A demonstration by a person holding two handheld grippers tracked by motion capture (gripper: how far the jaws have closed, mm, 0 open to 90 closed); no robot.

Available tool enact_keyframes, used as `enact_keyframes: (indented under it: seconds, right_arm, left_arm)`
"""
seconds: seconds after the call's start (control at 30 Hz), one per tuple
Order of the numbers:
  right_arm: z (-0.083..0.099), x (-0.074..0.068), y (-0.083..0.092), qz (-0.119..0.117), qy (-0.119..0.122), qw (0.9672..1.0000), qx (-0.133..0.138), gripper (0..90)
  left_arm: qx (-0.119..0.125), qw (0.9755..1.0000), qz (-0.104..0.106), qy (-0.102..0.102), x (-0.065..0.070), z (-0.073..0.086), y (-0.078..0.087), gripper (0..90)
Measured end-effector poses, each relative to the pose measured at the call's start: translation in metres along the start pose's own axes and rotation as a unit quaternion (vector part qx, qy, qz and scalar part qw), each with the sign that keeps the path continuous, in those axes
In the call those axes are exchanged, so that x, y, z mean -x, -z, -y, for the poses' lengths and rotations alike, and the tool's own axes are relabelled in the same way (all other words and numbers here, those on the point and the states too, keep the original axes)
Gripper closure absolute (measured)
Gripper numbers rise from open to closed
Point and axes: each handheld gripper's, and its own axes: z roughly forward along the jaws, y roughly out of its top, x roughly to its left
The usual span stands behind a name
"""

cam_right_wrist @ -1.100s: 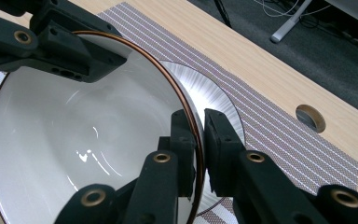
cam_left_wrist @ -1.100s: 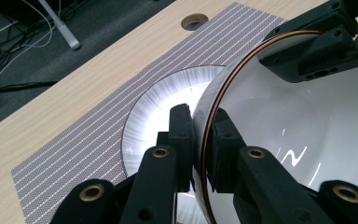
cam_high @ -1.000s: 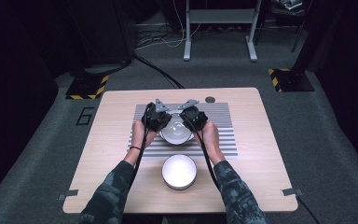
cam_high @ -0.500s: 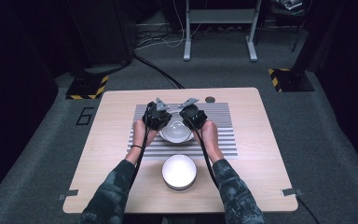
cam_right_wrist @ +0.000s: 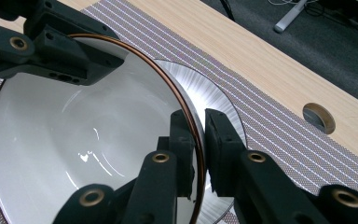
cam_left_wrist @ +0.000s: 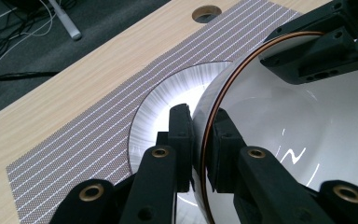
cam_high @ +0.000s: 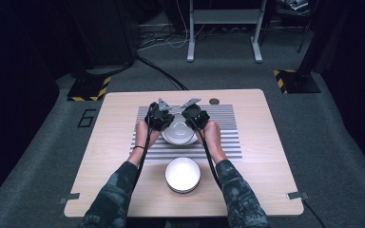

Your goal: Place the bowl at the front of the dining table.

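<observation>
Nothing moved: both hands [cam_high: 145, 130] level, fingers still clamped on white bowl [cam_high: 179, 133] rim, opposite sides.

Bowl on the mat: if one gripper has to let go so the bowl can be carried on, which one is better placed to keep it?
Neither clearly. The left gripper and the right gripper both pinch the bowl by its rim, on opposite sides over the striped mat. Right, marginally: its grip looks as square.

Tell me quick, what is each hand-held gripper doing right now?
Left hand-held gripper: closed on the rim of the white bowl.
Right hand-held gripper: closed on the opposite rim of that bowl.
</observation>
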Motion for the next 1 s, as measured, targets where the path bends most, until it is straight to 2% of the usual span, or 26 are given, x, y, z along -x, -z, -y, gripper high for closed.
enact_keyframes:
  seconds: [0.2, 0.27, 0.3, 0.5, 0.53, 0.77, 0.8, 1.0]
  right_arm:
    - [0.001, 0.001, -0.008, -0.003, -0.01, 0.9999, -0.01, 81.7]
    - [0.001, 0.003, -0.01, -0.005, -0.006, 0.9999, -0.01, 81.7]
    - [0.002, 0.002, -0.011, -0.005, -0.014, 0.9998, -0.013, 81.7]
    - [0.002, 0.006, -0.017, -0.009, -0.011, 0.9998, -0.013, 81.5]
    - [0.002, 0.006, -0.018, -0.011, -0.021, 0.9995, -0.02, 81.5]
    - [0.002, 0.011, -0.026, -0.016, -0.02, 0.9994, -0.022, 81.2]
    - [0.003, 0.01, -0.026, -0.017, -0.029, 0.999, -0.028, 81.2]
    - [0.004, 0.011, -0.034, -0.023, -0.035, 0.9987, -0.03, 81.1]
  left_arm:
    - [-0.008, 1.0, 0.002, 0.004, -0.002, 0.002, -0.007, 81.7]
    - [-0.01, 0.9999, 0.002, 0.004, -0.002, 0.002, -0.009, 81.7]
    - [-0.01, 0.9999, 0.003, 0.005, -0.002, 0.002, -0.01, 81.7]
    - [-0.018, 0.9998, 0.006, 0.007, -0.004, 0.002, -0.016, 81.7]
    - [-0.019, 0.9998, 0.007, 0.009, -0.005, 0.002, -0.017, 81.7]
    - [-0.027, 0.9995, 0.009, 0.014, -0.007, 0.002, -0.024, 81.7]
    - [-0.027, 0.9995, 0.008, 0.013, -0.007, 0.002, -0.025, 81.7]
    - [-0.037, 0.9991, 0.008, 0.018, -0.008, 0.005, -0.03, 81.6]
